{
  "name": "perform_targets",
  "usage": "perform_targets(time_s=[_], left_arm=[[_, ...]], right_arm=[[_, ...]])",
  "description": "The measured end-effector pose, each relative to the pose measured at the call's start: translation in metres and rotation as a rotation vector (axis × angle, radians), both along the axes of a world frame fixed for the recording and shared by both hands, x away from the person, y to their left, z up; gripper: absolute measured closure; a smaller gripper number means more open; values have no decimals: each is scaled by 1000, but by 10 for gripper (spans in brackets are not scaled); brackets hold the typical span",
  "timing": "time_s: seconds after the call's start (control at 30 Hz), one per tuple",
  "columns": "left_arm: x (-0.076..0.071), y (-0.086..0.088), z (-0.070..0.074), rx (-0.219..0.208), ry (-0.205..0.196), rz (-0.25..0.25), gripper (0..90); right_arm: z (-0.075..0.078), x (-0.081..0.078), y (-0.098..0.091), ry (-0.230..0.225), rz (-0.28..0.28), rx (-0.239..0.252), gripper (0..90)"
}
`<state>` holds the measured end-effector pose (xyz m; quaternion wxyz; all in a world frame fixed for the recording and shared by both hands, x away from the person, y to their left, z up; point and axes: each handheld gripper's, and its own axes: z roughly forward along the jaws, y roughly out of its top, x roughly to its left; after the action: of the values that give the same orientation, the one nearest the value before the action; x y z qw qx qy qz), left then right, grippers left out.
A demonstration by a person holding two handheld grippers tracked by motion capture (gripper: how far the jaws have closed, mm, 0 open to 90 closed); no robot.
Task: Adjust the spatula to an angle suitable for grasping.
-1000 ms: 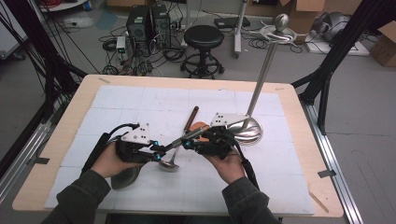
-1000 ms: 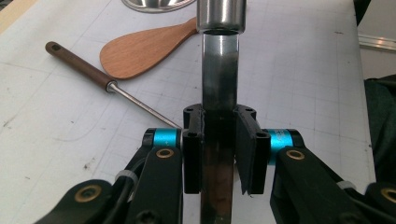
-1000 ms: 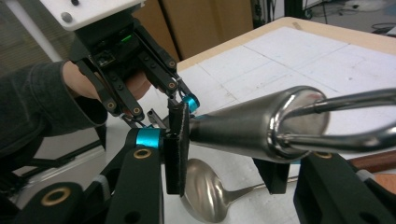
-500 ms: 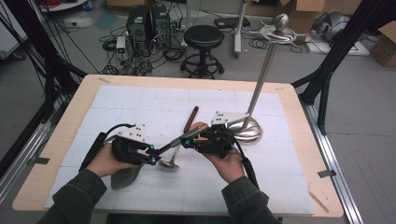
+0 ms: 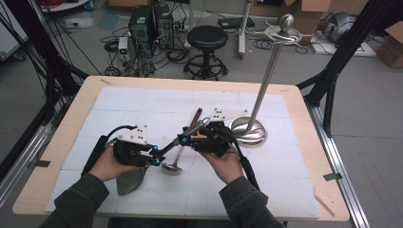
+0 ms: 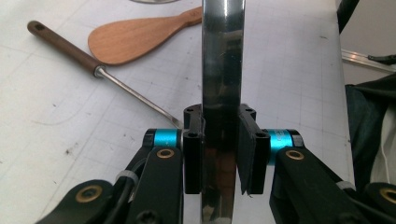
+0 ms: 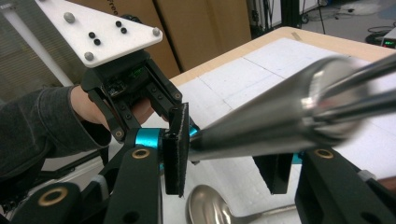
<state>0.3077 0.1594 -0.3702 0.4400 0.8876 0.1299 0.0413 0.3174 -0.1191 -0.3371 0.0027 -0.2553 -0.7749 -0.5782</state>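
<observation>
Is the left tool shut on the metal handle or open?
Shut: the left tool has both black pads pressed against the flat shiny metal handle.

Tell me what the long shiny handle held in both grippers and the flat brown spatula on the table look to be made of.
Long shiny handle: probably polished steel, since it mirrors its surroundings. Flat brown spatula: looks like wood, matte and warm brown with faint grain.

Wooden table (image 5: pixel 304 142), white mat (image 5: pixel 142 104); ladle (image 5: pixel 178 154), wooden spatula (image 6: pixel 135 37), stand base (image 5: pixel 249 130).
</observation>
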Motion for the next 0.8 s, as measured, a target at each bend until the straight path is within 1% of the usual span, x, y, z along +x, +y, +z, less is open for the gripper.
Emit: perform_targets(time_s=[0.1, 0.13, 0.17, 0.2, 0.27, 0.33, 0.37, 0.43, 0.53, 0.57, 0.6, 0.63, 0.7, 0.8], left_arm=[[-2, -3, 3, -17, -5, 1, 745], [-2, -3, 4, -20, -11, 1, 745], [-3, -3, 5, -29, -13, 5, 745], [-3, -3, 6, -29, -15, -1, 744], [-3, -2, 7, -43, -7, -4, 743], [-3, -2, 8, -59, -6, -5, 739], [-2, 0, 9, -60, -2, -15, 734], [-2, 3, 11, -91, 18, -12, 712], [-3, 7, 14, -129, 29, -15, 680], [-2, 9, 15, -133, 28, -24, 672], [-3, 10, 16, -147, 35, -24, 661], [-4, 11, 17, -155, 36, -27, 652], [-5, 12, 18, -163, 36, -32, 643], [-5, 13, 18, -166, 36, -38, 638]], right_arm=[[1, -1, 6, 3, 17, 3, 618], [2, -1, 6, -2, 13, 10, 629], [3, -1, 6, 7, 19, 23, 645], [4, 0, 5, 19, 27, 38, 656], [7, 0, 4, 34, 37, 48, 674], [10, 1, 4, 55, 60, 64, 694], [12, 1, 4, 60, 66, 70, 701], [14, 1, 4, 72, 83, 86, 714], [20, 0, 5, 61, 84, 97, 719], [22, -1, 5, 53, 81, 100, 720], [24, -1, 4, 44, 81, 103, 722], [27, -1, 4, 46, 81, 112, 723], [33, 0, 2, 31, 78, 131, 728], [41, 0, -2, 30, 78, 158, 735]])
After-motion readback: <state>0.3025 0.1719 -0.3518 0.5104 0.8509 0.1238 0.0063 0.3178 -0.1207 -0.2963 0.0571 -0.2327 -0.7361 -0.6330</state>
